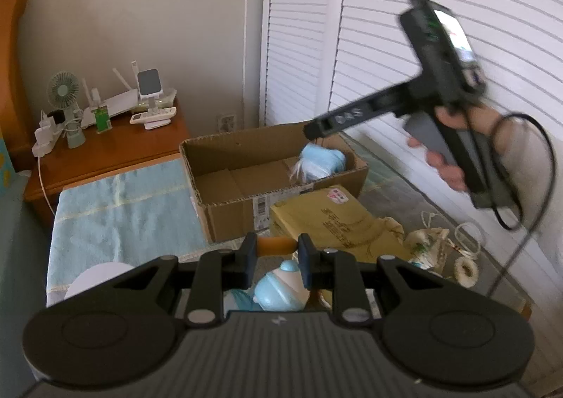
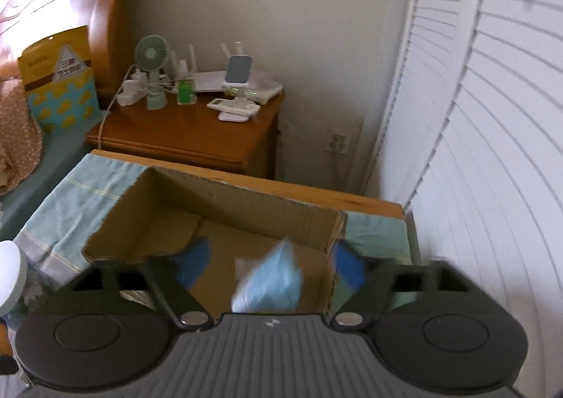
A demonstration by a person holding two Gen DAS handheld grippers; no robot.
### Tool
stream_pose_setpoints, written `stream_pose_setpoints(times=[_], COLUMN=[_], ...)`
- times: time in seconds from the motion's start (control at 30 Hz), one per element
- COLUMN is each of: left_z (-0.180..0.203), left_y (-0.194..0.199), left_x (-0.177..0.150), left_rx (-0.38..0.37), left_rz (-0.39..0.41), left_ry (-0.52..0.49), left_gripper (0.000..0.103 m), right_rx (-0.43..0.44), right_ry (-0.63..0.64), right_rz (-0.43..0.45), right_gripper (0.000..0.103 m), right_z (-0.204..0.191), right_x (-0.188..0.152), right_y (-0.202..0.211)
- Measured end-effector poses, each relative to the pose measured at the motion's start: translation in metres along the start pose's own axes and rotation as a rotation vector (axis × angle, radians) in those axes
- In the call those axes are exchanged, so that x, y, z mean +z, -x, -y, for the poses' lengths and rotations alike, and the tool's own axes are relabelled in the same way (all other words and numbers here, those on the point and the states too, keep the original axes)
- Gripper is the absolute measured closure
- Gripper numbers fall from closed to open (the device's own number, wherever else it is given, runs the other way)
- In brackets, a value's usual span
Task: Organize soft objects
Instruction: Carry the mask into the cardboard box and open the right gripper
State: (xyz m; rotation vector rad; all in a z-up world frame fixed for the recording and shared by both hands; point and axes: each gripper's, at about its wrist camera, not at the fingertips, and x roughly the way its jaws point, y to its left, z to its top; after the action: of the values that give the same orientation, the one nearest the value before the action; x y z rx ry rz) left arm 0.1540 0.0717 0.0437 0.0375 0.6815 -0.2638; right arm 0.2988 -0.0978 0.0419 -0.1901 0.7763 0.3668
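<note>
The left hand-held gripper [image 1: 275, 260] is closed on an orange piece, above a pale blue plush toy [image 1: 281, 287] at 6 o'clock. Beyond, the right hand-held gripper [image 2: 271, 259] hangs spread wide, holding nothing, over the cardboard box [image 1: 225, 183], where a light blue soft bundle [image 1: 322, 160] lies at its 3 o'clock end.

- Right tool [image 2: 271, 266]: blue-padded fingers [image 2: 346, 267] spread wide apart, positioned above the open brown cardboard box [image 2: 225, 194].
- Light-blue soft plush item [image 2: 271, 283]: blurred, between the fingers, touching neither pad, over the box interior.
- Box rests on a pale-blue cloth [image 2: 70, 201].
</note>
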Motion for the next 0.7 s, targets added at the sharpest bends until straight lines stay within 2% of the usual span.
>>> stream_pose_setpoints(times=[0.1, 0.3, 0.5, 0.7], left_z=[0.0, 0.0, -0.009, -0.023], left_y=[-0.005, -0.019, -0.047, -0.085], left_x=[0.005, 0.019, 0.048, 0.08], left_rx=[0.006, 0.013, 0.018, 0.06], left_rz=[-0.006, -0.018, -0.042, -0.053], left_ry=[-0.005, -0.017, -0.004, 0.012], left_gripper=[0.08, 0.08, 0.08, 0.08], right_rx=[0.031, 0.003, 0.009, 0.022], right_ry=[-0.031, -0.016, -0.03, -0.031], right_rz=[0.021, 0.039, 0.049, 0.054], right_gripper=[0.0, 0.0, 0.0, 0.0], right_z=[0.0, -0.016, -0.028, -0.03], right_x=[-0.013, -0.047, -0.079, -0.1], right_y=[0.016, 0.054, 0.086, 0.109])
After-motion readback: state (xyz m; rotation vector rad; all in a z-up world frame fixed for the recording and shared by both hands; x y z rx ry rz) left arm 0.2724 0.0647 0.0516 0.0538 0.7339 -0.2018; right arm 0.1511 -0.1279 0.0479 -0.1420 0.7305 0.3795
